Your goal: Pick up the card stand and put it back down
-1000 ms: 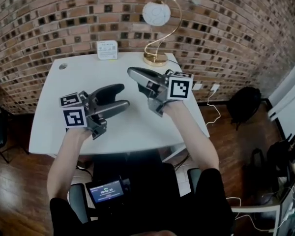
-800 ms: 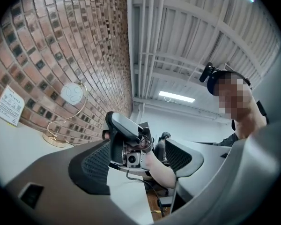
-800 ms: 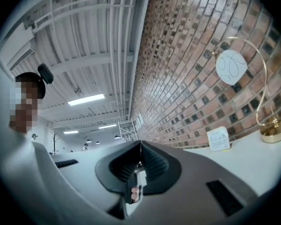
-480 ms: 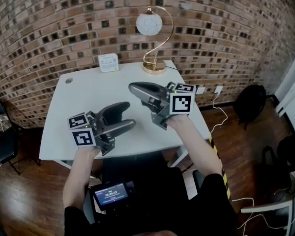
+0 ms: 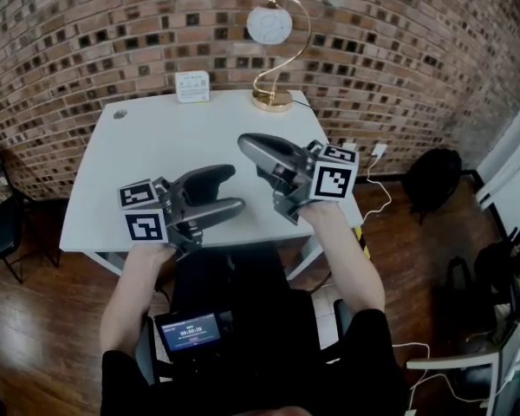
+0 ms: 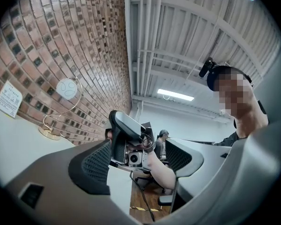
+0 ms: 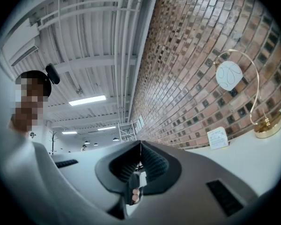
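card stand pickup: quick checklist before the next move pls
1. The card stand stands upright at the back of the table: ok
2. The left gripper has its jaws apart, nothing between: ok
3. The right gripper is ready to grasp: not ok, jaws together
4. A gripper is close to the card stand: not ok, both are over the table's near half
5. The lamp is apart from the card stand: ok
6. The card sits firmly in its stand: cannot tell

Head view looks down; gripper views (upward-tilted) share lamp (image 7: pixel 229 75).
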Motion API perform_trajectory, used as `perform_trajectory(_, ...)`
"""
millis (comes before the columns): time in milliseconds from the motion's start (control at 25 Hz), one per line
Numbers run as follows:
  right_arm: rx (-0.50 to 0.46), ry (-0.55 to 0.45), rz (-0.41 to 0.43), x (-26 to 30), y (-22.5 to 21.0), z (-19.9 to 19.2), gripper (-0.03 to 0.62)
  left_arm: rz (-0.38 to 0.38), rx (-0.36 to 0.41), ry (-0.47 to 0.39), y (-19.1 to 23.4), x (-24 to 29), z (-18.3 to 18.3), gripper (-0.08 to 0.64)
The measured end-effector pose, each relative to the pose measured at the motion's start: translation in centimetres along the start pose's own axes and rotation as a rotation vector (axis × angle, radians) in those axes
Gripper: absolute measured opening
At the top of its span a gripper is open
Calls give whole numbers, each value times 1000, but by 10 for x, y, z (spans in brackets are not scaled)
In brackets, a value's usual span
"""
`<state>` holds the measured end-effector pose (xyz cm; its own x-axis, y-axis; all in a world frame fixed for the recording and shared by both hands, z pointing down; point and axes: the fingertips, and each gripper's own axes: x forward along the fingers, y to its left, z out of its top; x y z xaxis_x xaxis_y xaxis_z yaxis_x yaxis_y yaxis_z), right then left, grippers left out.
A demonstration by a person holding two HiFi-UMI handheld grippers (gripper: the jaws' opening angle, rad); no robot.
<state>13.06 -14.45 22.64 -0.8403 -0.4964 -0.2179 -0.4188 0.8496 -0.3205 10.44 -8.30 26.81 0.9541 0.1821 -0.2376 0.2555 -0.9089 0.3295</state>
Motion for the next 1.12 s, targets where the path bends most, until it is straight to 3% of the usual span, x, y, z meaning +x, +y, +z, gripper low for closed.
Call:
perform_trajectory(120,27,-16,-3,-11,17,-8,8,-13,-7,5,-20,1,-9,358)
perform_trajectory(680,-29,-18,-50,-46,108,-18,8,-44,-14,13,-110,3,-35,357)
perform_trajectory(1120,-35,-22,-42,-54,149,-21,8,-47,-5,17,-148,2,-37,357)
